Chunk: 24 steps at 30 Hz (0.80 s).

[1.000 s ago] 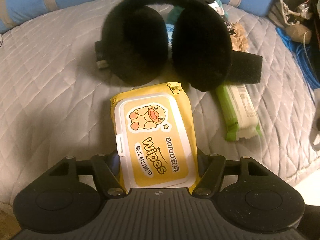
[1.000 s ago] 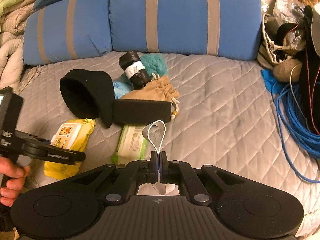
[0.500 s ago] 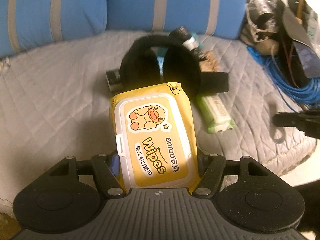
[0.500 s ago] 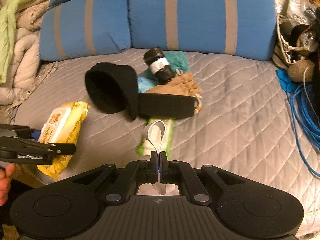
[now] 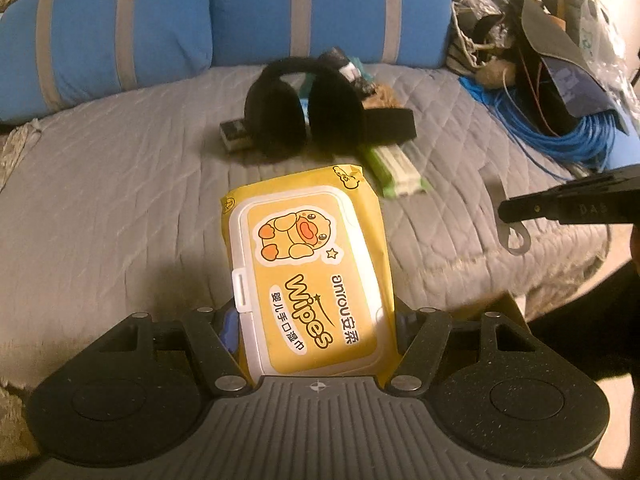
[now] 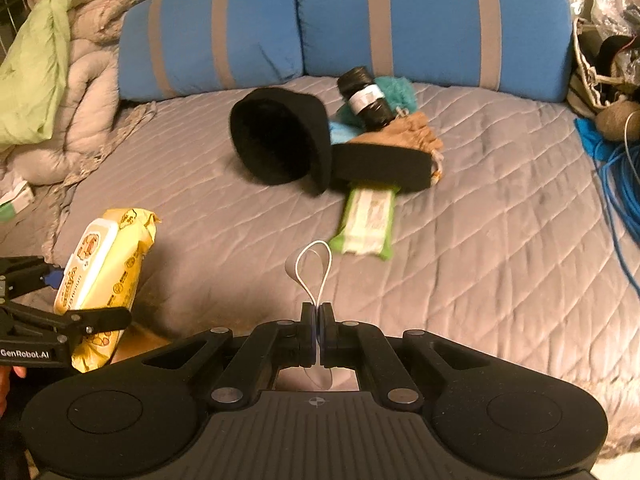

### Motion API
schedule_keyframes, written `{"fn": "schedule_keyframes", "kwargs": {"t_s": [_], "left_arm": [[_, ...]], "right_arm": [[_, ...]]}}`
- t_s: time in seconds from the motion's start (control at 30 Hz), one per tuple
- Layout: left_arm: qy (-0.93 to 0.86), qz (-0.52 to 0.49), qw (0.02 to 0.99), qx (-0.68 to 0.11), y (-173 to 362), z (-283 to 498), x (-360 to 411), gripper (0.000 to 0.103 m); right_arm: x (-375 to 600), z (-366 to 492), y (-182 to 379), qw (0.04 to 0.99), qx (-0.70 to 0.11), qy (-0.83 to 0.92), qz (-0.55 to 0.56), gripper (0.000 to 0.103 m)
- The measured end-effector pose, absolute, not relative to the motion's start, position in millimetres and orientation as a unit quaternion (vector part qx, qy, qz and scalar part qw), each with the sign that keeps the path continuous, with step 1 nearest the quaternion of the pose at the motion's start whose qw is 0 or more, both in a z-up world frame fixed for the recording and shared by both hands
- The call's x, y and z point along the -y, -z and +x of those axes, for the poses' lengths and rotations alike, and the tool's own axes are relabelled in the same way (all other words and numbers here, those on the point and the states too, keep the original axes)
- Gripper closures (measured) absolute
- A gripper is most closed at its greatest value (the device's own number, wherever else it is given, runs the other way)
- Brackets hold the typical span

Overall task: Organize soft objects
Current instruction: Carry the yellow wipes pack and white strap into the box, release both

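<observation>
The yellow wipes pack [image 5: 308, 280] sits between the fingers of the left gripper [image 5: 316, 332], which is partly open and clamps it by its two long sides. The pack is lifted off the grey quilt [image 5: 120, 200], and its long axis runs straight forward from the tool, toward the far black earmuffs [image 5: 304, 120]. A cardboard edge (maybe a box) shows just under the pack, near the bed edge, so I judge the put-down place lies near and below the left hand.

The right gripper [image 6: 319, 320] is fully closed on a thin white loop [image 6: 314, 268]. Only the right view shows the thick side of the pack, and the green wipes pack [image 6: 368, 224] tucked under the black band [image 6: 380, 168].
</observation>
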<state>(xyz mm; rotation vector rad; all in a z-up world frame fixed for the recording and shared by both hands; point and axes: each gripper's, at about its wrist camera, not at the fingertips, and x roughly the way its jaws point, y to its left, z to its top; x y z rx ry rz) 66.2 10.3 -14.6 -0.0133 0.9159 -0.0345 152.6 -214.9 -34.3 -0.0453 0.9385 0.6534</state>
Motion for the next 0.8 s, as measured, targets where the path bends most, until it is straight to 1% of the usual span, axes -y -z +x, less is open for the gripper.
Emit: {"fn": "schedule_keyframes", "kwargs": {"t_s": [0.37,0.6,0.8], "left_arm": [[0.053,-0.003,0.872,-0.486,31.3,25.1,-2.7,0.037],[0.068,-0.004,0.856,-0.512,41.2,18.8,1.9,0.037],[0.069,-0.012,0.826,-0.56,56.4,20.4,2.7,0.037]], "right_arm": [[210.1,95.1,46.6,0.814,-0.487,-0.315,-0.026,0.099],[196.6,68.3,58.4,0.796,-0.514,-0.315,-0.053,0.099],[186.7,57.6,67.3,0.786,-0.526,-0.315,-0.078,0.099]]}}
